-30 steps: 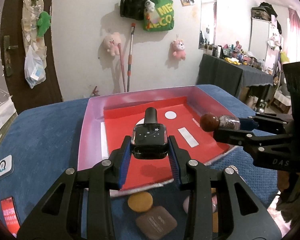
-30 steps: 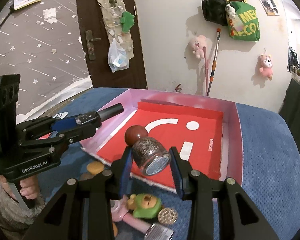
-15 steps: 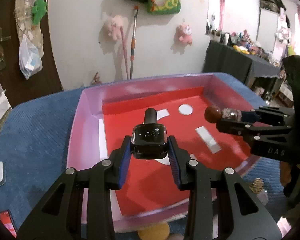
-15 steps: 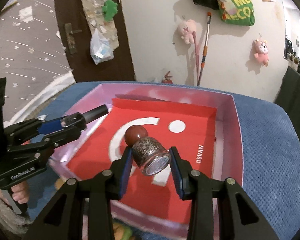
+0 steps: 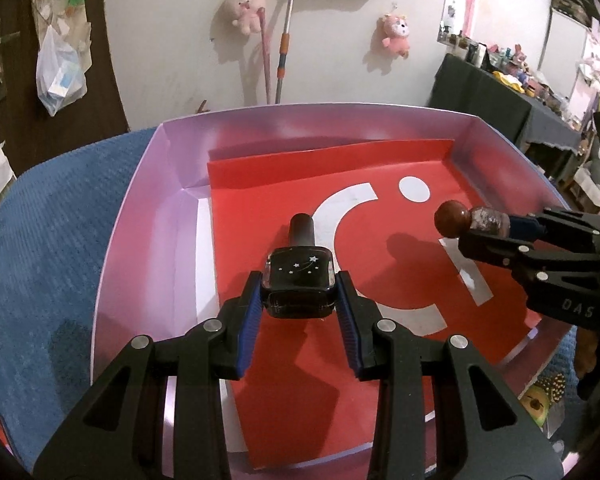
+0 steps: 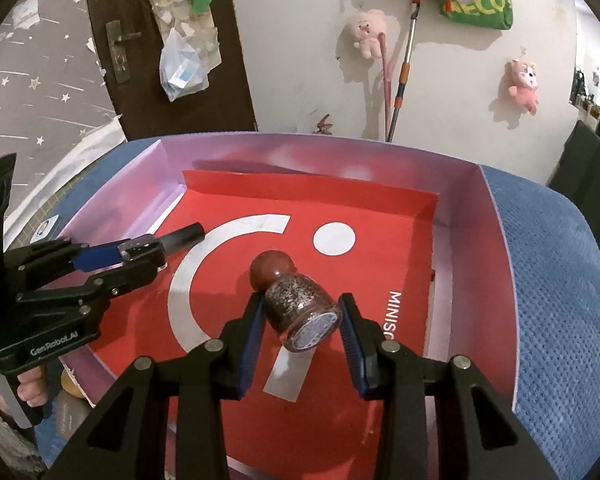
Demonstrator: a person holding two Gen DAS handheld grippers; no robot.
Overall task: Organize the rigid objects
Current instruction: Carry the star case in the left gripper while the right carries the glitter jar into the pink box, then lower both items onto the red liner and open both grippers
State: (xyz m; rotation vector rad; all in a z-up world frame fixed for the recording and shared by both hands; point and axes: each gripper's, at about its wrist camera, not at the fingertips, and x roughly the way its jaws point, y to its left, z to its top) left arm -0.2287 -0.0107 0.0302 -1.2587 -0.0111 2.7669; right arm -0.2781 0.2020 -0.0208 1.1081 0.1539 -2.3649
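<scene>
While both grippers hang over the tray, each carries one small bottle, so handling can be judged from the grips as they stand. Left gripper pinches a black bottle across its flat sides, cap pointing away, above the red liner near the tray's left half. Right gripper pinches a glitter bottle by its rounded body, its brown ball cap tilted up and away, above the liner's middle. Neither bottle appears to touch the liner. Both look like glass: rigid, light, smooth and likely breakable if dropped from height. The flat-sided black bottle sits squarely between the pads and should hold steady; the round glitter bottle sits askew and could roll or slip, so a hold across the widest part of the body is judged safer than the cap. Count: two bottles, one per gripper; two grippers; one tray with one liner. Outside the tray's near edge a green toy and a few other small items show, too hidden to count.
</scene>
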